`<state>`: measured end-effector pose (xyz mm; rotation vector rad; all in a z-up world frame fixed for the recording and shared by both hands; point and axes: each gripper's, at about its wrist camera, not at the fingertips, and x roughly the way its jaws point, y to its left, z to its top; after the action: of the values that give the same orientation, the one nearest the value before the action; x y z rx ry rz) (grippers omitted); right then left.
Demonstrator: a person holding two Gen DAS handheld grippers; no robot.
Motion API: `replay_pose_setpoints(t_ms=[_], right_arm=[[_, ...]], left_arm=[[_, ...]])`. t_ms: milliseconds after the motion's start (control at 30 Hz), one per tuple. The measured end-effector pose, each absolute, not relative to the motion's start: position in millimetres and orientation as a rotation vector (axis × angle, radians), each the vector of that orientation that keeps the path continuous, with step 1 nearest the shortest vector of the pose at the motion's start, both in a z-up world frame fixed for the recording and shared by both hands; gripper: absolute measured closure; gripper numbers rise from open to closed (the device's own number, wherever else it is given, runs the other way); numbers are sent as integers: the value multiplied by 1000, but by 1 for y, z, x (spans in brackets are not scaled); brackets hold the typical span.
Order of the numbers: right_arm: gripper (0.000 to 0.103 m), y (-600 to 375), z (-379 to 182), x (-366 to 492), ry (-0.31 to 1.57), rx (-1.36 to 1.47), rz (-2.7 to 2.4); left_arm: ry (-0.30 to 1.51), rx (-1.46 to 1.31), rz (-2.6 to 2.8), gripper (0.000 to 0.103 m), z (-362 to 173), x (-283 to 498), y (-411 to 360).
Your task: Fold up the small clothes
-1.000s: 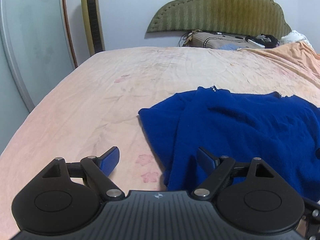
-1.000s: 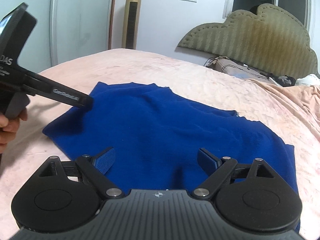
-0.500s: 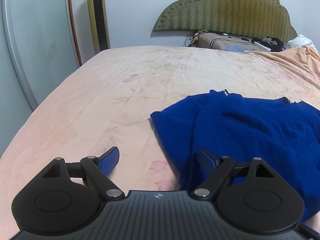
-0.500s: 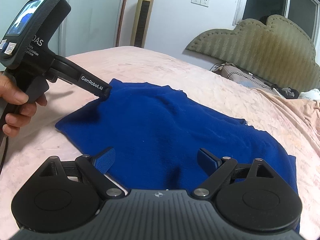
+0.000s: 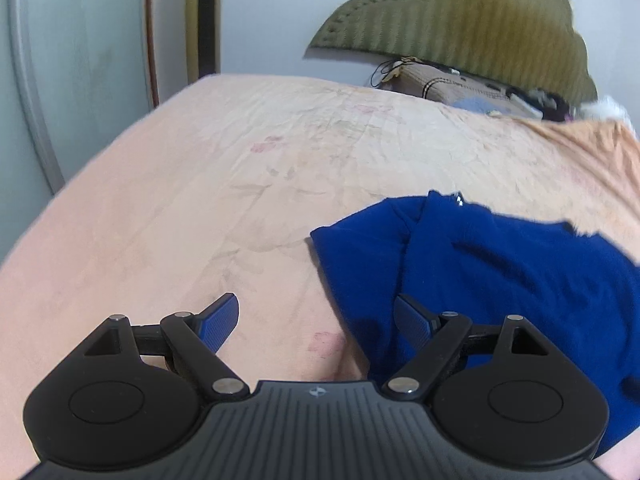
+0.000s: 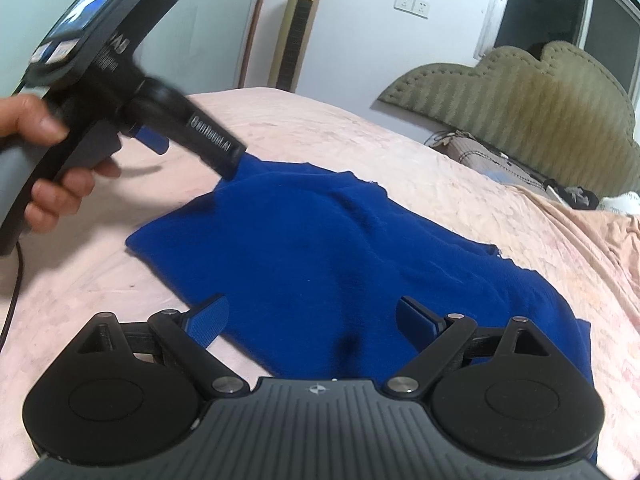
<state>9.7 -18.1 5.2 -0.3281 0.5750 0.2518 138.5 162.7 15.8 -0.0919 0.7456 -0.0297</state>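
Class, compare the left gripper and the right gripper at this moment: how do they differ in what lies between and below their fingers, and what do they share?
The left gripper straddles the edge of the blue garment: its left finger is over the bare pink bedsheet, its right over cloth. The right gripper has garment filling nearly its whole gap. Both are open and hold nothing.

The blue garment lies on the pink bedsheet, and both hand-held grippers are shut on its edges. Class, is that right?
Not quite. The blue garment does lie on the pink bedsheet, but neither gripper grips it. The left wrist view shows the left hand-held gripper open, and the right wrist view shows the right hand-held gripper open above the cloth.
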Motion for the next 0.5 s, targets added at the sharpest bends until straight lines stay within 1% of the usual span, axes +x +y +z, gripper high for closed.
replay_pose_setpoints(t_ms=[167, 267, 400, 500], right_arm=[[11, -9, 4, 8, 577, -343, 267], [10, -5, 3, 6, 573, -363, 264], [10, 2, -1, 1, 575, -387, 269], [10, 9, -6, -1, 582, -412, 268]], left_arm=[[729, -241, -75, 18, 18, 137, 181], [771, -178, -71, 18, 18, 146, 179], [775, -98, -99, 18, 18, 152, 176], [798, -118, -150, 18, 15, 161, 183]])
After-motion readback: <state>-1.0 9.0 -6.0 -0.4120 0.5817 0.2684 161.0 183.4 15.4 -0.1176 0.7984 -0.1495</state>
